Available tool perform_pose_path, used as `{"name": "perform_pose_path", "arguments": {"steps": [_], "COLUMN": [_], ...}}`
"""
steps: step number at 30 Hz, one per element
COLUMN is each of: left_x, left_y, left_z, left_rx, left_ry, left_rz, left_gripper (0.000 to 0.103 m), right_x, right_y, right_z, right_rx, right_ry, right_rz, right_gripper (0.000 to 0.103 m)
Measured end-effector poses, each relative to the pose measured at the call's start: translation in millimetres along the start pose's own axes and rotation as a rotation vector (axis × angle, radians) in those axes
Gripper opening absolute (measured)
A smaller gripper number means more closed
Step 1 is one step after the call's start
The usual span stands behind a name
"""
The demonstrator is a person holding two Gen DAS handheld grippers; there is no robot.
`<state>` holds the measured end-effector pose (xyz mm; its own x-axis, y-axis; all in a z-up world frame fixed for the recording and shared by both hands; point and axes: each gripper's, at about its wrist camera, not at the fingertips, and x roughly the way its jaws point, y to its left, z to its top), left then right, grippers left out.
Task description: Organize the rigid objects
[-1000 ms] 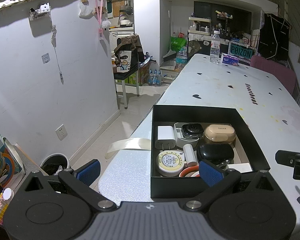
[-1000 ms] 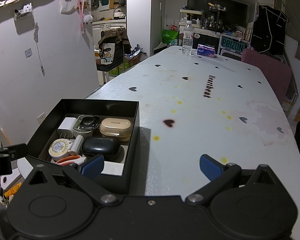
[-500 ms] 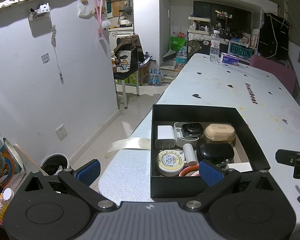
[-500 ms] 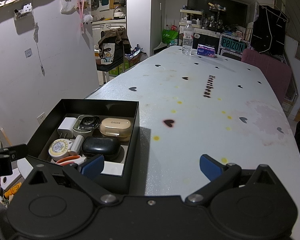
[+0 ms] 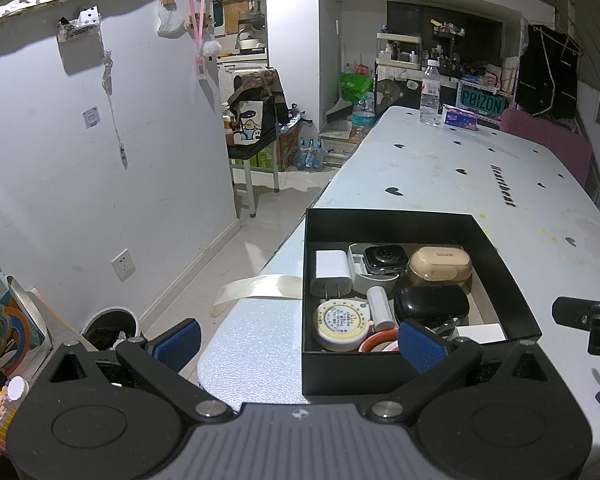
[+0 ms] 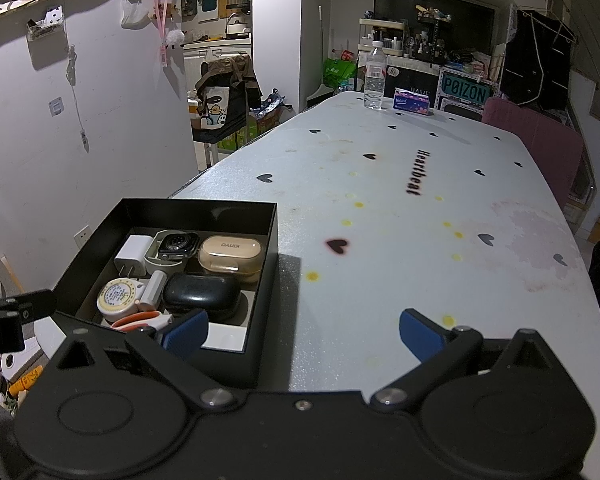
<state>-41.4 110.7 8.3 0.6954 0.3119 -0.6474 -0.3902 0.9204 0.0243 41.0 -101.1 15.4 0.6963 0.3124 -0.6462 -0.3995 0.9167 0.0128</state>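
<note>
A black open box [image 5: 384, 218] [image 6: 266, 236] sits near the table's front left corner. Inside lie a white charger [image 5: 331, 266] [image 6: 131, 258], a smartwatch [image 5: 382, 258] [image 6: 176, 245], a beige earbud case [image 5: 440, 265] [image 6: 230, 254], a black case [image 5: 430, 305] [image 6: 202, 294], a round tape measure [image 5: 338, 320] [image 6: 116, 295], a white cylinder [image 5: 380, 306] and orange-handled scissors [image 6: 140, 319]. My left gripper [image 5: 300, 344] hangs open in front of the box, its right finger over the near wall. My right gripper [image 6: 302, 330] is open and empty, its left finger by the box's near right corner.
The white table [image 6: 420, 208] has heart prints. A water bottle [image 6: 374, 74] and a tissue pack [image 6: 412, 102] stand at its far end. A strip of clear tape [image 5: 256, 286] hangs off the left edge. A bin [image 5: 110, 326] is on the floor below. A pink chair [image 6: 534, 140] stands at the right.
</note>
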Motion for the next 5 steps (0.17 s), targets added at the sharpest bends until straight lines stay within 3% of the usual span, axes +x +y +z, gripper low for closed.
{"name": "perform_pose_path", "arguments": {"steps": [5], "left_x": [0.0], "left_y": [0.1], "left_z": [-1.2], "left_rx": [0.002], "left_ry": [-0.001], "left_rz": [0.001], "left_gripper": [0.103], "right_x": [-0.1], "right_y": [0.0], "right_z": [0.1], "right_rx": [0.001], "right_ry": [0.0], "right_rz": [0.0], "right_gripper": [0.103]}}
